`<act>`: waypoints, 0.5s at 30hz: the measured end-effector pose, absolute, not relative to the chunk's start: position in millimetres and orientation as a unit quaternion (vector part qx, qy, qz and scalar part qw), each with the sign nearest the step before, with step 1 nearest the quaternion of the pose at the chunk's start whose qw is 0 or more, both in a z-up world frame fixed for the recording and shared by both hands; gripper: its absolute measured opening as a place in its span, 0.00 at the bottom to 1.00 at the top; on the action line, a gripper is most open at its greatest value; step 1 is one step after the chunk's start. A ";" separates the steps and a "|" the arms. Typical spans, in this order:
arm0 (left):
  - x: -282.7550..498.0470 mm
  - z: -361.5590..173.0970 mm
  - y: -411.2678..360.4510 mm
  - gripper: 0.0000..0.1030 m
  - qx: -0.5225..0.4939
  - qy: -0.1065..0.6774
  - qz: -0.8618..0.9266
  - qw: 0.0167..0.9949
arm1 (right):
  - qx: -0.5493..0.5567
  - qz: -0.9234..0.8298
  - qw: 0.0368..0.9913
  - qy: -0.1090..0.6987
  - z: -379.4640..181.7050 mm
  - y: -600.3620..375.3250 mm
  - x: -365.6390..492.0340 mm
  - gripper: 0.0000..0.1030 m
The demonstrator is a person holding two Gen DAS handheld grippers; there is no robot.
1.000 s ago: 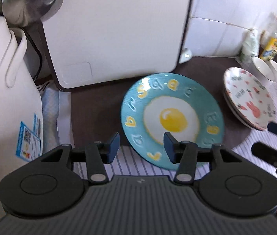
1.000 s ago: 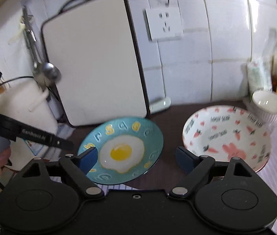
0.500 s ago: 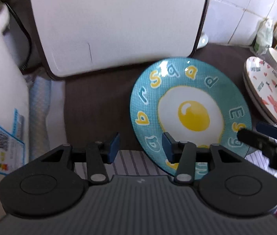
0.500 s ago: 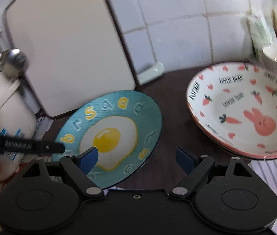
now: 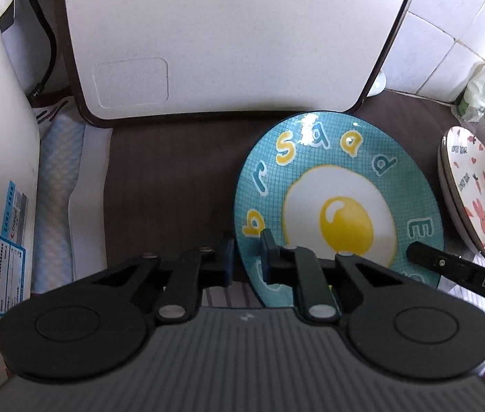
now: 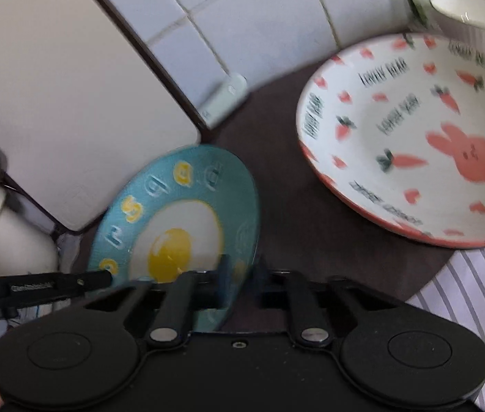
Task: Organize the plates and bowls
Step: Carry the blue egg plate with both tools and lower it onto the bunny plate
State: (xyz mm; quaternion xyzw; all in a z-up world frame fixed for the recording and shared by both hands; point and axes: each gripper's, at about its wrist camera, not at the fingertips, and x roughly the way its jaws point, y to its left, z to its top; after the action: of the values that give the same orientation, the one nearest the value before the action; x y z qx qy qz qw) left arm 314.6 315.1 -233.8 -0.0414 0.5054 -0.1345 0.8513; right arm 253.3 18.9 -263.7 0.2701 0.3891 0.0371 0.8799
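White tiled wall (image 5: 448,31) backs dark brown counter (image 5: 173,178), cutting board (image 5: 225,34) leaning.

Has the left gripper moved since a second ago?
Yes. The left gripper came forward toward the white cutting board and closed over the blue egg plate's near-left rim.

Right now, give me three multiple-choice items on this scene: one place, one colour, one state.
1. Where is the bunny plate relative to the teal plate?
A. left of it
B. right of it
C. stacked on it

2. What colour is the yolk painted on the teal plate?
A. yellow
B. red
C. green

3. What is the left tool doing?
A. wide open, clear of everything
B. shut on the teal plate's rim
C. holding a spoon

Answers:
1. B: both views show it to the right, apart.
2. A: the centre is yellow.
3. B: its fingers pinch the rim.
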 end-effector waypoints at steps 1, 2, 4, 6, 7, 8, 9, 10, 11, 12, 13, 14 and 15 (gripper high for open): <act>314.5 -234.2 314.5 0.14 -0.039 0.506 -0.136 0.851 | 0.273 0.040 0.879 0.388 -265.7 17.5 253.2 0.12; 314.8 -234.8 314.4 0.14 -0.039 0.506 -0.138 0.851 | 0.279 0.040 0.878 0.387 -267.6 16.5 254.1 0.11; 318.1 -236.6 314.2 0.14 -0.040 0.508 -0.144 0.849 | 0.279 0.045 0.879 0.385 -270.3 16.2 255.4 0.11; 319.8 -236.7 313.2 0.14 -0.039 0.513 -0.145 0.845 | 0.282 0.050 0.879 0.382 -273.4 14.7 255.2 0.11; 321.2 -235.9 310.9 0.14 -0.035 0.518 -0.144 0.842 | 0.283 0.051 0.879 0.381 -274.7 14.5 256.0 0.11; 322.0 -235.1 309.0 0.14 -0.029 0.523 -0.143 0.840 | 0.285 0.053 0.877 0.382 -275.9 13.8 257.1 0.11; 323.7 -234.9 307.0 0.14 -0.024 0.527 -0.143 0.837 | 0.286 0.053 0.876 0.385 -276.2 14.0 258.8 0.14; 324.6 -234.3 306.1 0.14 -0.020 0.532 -0.145 0.834 | 0.284 0.056 0.874 0.390 -275.4 14.9 261.4 0.15; 325.4 -233.6 306.6 0.14 -0.024 0.538 -0.148 0.830 | 0.281 0.055 0.873 0.396 -274.2 15.1 263.9 0.15; 326.1 -233.0 307.2 0.14 -0.029 0.540 -0.151 0.828 | 0.275 0.054 0.872 0.402 -272.2 15.7 266.0 0.15; 325.2 -231.5 308.8 0.14 -0.033 0.541 -0.152 0.827 | 0.262 0.052 0.877 0.400 -270.1 16.6 267.4 0.15; 324.0 -228.8 310.5 0.14 -0.036 0.540 -0.152 0.827 | 0.255 0.058 0.880 0.396 -267.1 17.0 266.5 0.15; 321.7 -224.5 311.0 0.14 -0.031 0.535 -0.158 0.829 | 0.249 0.067 0.882 0.395 -264.1 17.4 265.4 0.16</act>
State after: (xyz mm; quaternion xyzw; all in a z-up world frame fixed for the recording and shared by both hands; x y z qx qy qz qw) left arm 321.7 311.0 -224.5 -0.0306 0.5354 -0.1578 0.8292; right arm 265.4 17.4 -264.1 0.2491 0.3955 0.0666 0.8815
